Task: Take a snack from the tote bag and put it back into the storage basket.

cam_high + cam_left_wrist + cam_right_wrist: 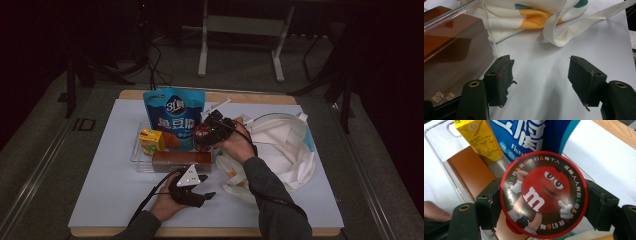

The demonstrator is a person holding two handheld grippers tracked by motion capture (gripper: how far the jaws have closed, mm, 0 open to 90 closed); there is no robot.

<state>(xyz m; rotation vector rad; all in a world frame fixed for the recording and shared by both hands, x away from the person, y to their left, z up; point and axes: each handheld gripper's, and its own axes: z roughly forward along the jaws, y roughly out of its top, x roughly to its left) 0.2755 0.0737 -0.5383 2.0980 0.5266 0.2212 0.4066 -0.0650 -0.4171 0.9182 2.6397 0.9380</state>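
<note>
A: Where does the right gripper (pixel 544 202) stand?

B: In the right gripper view its two black jaws are clamped on the sides of a round red candy tin (pixel 543 194), which sits at the centre of that frame, lid towards the camera. In the high view the tin (pixel 202 134) shows just right of centre, at the right end of the clear tray (pixel 136 152).

A: And what lies behind the tin?

B: A blue snack pouch (pixel 529 135) at the top of the frame, a yellow juice carton (pixel 477 138) at the upper left and a brown box (pixel 469 171) at the left, all in the tray.

A: The left gripper (pixel 540 82)?

B: Its jaws stand wide apart over the white table (pixel 544 60), with nothing between them. The brown box (pixel 451 57) fills the left of that frame, and a white cloth bag (pixel 529 17) lies across the top. In the high view this gripper (pixel 192 187) rests low in the frame, below the tray.
</note>
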